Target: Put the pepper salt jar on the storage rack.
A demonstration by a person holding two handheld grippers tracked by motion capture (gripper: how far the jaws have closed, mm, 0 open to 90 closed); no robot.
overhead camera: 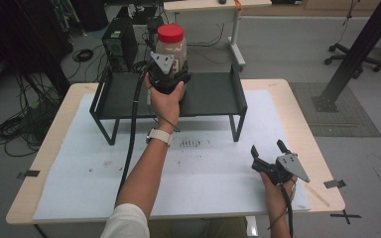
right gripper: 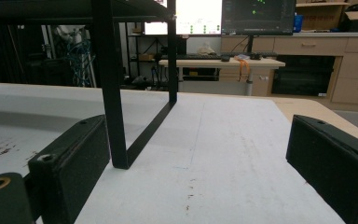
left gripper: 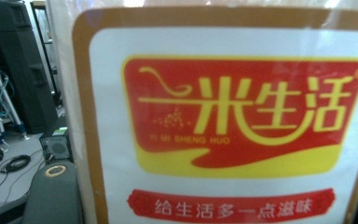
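Jar (left gripper: 223, 116) label hides left tool's jaws

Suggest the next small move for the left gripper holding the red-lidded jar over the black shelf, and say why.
Probably lower the jar straight down onto the black shelf, then open. The left gripper is shut on the jar's lower body, and the jar seems to sit at or just above the shelf top; contact can't be confirmed. The right gripper rests open, apart, near the table's front edge.

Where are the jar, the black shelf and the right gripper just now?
jar (overhead camera: 171, 45): high view, on its clear body below the red lid.
black shelf (overhead camera: 213, 93): high view, on its bare top surface.
right gripper (overhead camera: 268, 148): high view, midway between its open fingertips.
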